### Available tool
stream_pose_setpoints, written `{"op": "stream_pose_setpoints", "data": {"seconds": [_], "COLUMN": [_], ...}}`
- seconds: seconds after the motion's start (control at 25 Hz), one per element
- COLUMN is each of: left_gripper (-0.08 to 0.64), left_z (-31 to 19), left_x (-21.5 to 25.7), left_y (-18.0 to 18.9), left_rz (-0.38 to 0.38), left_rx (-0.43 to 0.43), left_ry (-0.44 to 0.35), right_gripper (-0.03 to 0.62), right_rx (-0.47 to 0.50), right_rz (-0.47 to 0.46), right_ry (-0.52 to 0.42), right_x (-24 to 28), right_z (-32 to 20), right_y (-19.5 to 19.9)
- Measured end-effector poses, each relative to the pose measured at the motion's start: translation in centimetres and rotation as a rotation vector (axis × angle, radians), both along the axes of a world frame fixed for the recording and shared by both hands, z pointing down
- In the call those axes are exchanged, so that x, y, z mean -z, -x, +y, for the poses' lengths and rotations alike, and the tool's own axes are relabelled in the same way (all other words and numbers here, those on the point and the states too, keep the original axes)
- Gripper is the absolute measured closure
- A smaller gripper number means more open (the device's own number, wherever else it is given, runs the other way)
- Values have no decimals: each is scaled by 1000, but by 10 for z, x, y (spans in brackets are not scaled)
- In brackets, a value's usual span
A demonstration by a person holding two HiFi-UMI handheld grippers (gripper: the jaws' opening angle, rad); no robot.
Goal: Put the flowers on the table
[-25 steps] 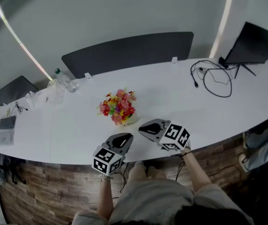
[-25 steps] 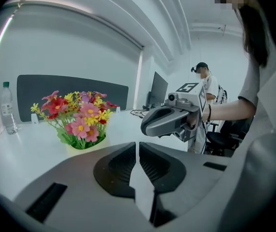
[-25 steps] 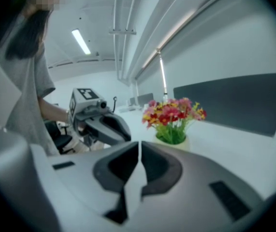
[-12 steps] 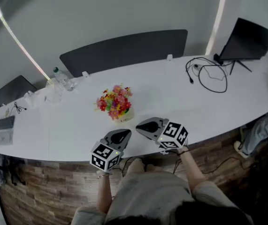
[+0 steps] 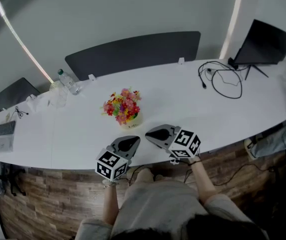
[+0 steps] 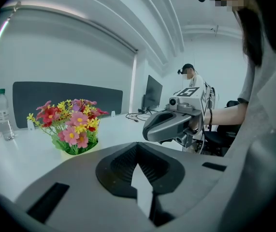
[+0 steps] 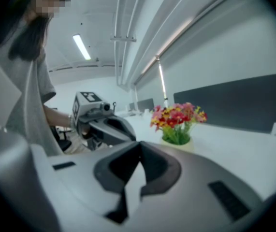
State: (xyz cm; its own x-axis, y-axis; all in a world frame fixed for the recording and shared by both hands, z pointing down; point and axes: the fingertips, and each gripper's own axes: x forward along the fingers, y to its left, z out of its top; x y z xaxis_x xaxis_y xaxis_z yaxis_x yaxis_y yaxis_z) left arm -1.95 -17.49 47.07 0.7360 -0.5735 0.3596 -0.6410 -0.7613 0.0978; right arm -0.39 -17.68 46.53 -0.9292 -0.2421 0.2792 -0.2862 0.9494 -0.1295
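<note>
The long white curved table (image 5: 193, 109) ran across the room from left to right, its top mostly bare. A bunch of red, pink and yellow flowers in a small pale pot (image 5: 123, 107) stood upright on the table, near its front edge and left of centre.

The left gripper (image 5: 127, 144) and the right gripper (image 5: 158, 133) were held side by side over the front edge of the table, both short of the flowers and touching nothing on it. Each gripper's own view showed its jaws brought fully together with nothing between them.

Towards the far left of the table stood a clear plastic water bottle with a green cap (image 5: 66, 80), with further clear containers beside it that could not be made out. A flat dark tablet-like item (image 5: 6, 128) lay at the left end. At the right end a black cable (image 5: 223, 82) lay in loose loops on the top, beside a black flat screen on a stand (image 5: 268, 43).

Behind the table a long dark grey panel (image 5: 132, 51) stood against a plain pale wall, which carried slim lit strips (image 5: 22, 43). Brown wood-grain planking (image 5: 47, 199) showed below the table's front edge. The left gripper view showed a second person (image 6: 192, 79) at the far end of the room.
</note>
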Motion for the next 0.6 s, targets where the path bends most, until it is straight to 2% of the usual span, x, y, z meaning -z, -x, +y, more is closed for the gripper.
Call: {"op": "stream_pose_setpoints", "data": {"seconds": [0.6], "left_gripper": [543], "left_z": [4], "left_x": [0], "left_y": [1], "left_rz": [1], "left_rx": [-10], "left_ry": [-10], "right_gripper": [568], "right_rx": [-1], "right_rz": [1], "right_ry": [3], "right_x": [-5], "right_z": [6], "right_y": [-1]}}
